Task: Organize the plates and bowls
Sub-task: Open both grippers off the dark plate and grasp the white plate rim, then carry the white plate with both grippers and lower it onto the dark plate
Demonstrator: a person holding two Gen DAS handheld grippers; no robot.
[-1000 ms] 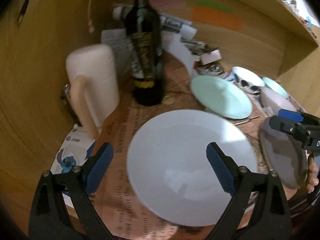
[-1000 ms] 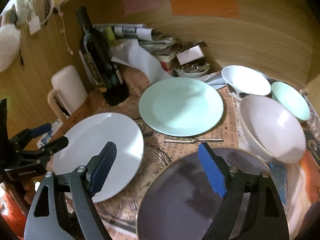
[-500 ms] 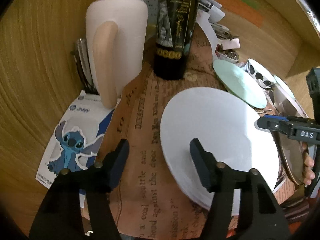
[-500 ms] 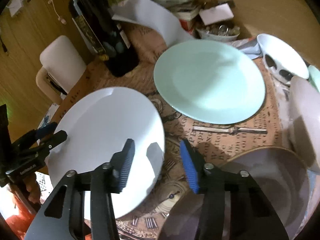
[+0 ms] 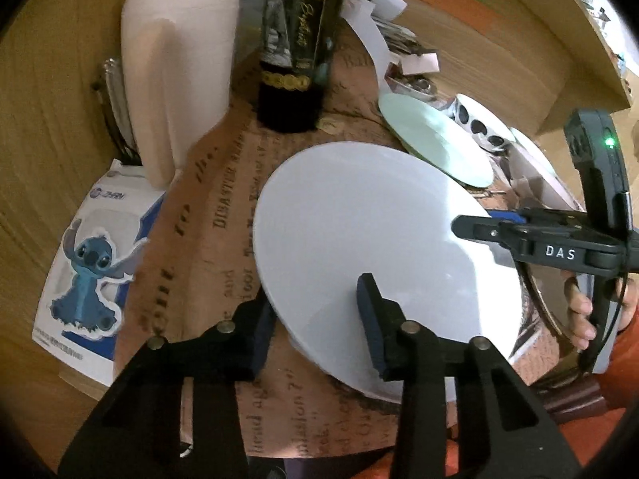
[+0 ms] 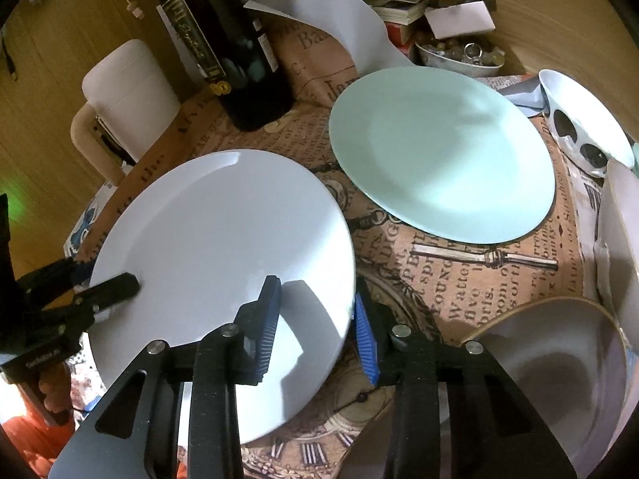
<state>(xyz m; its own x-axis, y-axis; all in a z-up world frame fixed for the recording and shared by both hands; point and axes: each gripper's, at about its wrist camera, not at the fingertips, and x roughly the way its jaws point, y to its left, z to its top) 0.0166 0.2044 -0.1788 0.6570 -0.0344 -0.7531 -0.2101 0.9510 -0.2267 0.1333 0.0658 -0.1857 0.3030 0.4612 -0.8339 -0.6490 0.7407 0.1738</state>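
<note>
Wood-panelled walls close round a small worktop [image 6: 459, 279] laid with a newsprint-patterned cloth, crowded with dishes. Nearest me, I have both grippers working the same white plate [image 6: 223, 247]. My left gripper [image 5: 315, 319] straddles its near-left rim, one finger under the edge and one over the face, jaws still parted, so I would not call it a grip yet. My right gripper [image 6: 315, 319] does the same at the plate's right rim, one blue pad on the face and one just outside the edge, also parted. The plate lies flat or nearly so, between the two grippers, each coming in from its own side; I judge neither much nearer than the other, and closing on opposite rims is what the lift depends on.

At near right sits a shallow grey dish with a gold rim [image 6: 559, 367], nothing in it. Just past the white plate, to the right, lies a mint plate [image 6: 439, 151], bare, close to it but apart. I take that as the likely place to stack. At far right stands a white bowl with dark spots [image 6: 583, 123], seemingly empty, and beside it a larger pale bowl [image 6: 623, 231] cut by the frame.

Farthest back are a dark wine bottle [image 6: 223, 40], a cream jug [image 6: 127, 92] at far left, and a small dish of metal trinkets [image 6: 459, 52] among papers.
</note>
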